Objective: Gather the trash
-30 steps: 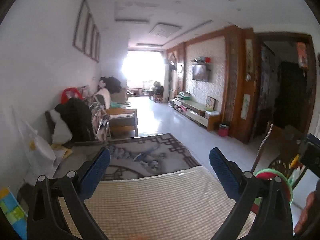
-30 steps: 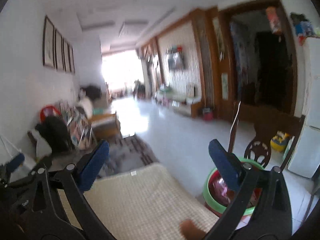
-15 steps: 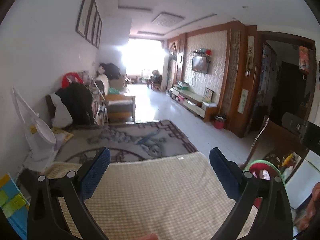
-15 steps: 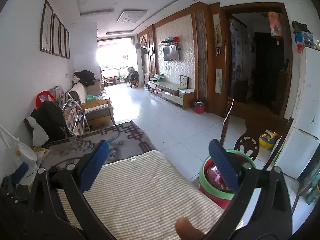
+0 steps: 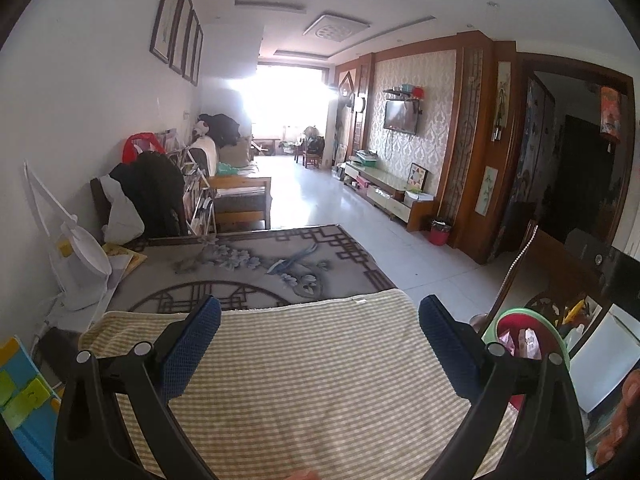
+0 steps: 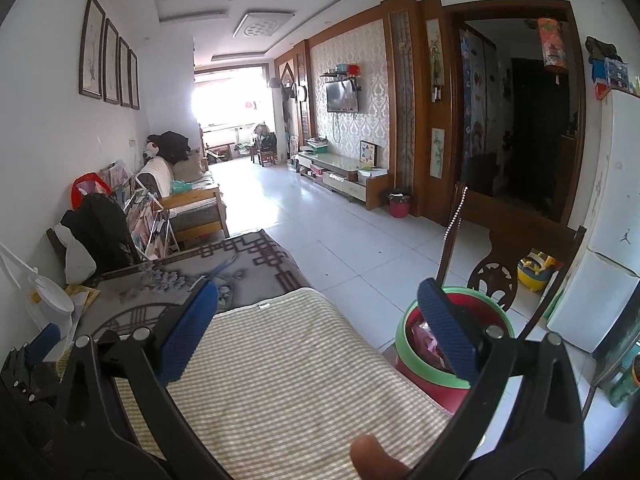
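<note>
The trash bin (image 6: 448, 368) is a red pail with a green rim, standing on the white tiled floor at 4 o'clock in the right wrist view. Pink and pale wrappers (image 6: 424, 340) lie inside it. In the left wrist view the bin (image 5: 524, 336) sits at 4 o'clock, just beside the edge of the checked mat (image 5: 304, 380).

The right gripper (image 6: 318, 332) is spread wide and empty; its right finger overlaps the bin rim in the picture. The left gripper (image 5: 320, 340) is likewise wide and empty, above the mat.

A dark wooden chair (image 6: 500, 264) stands directly behind the bin at 3 o'clock. A white refrigerator (image 6: 608, 240) stands beyond it. A patterned grey rug (image 5: 256, 268) extends at 12 o'clock, and a white desk lamp (image 5: 76, 248) is at 9 o'clock.
</note>
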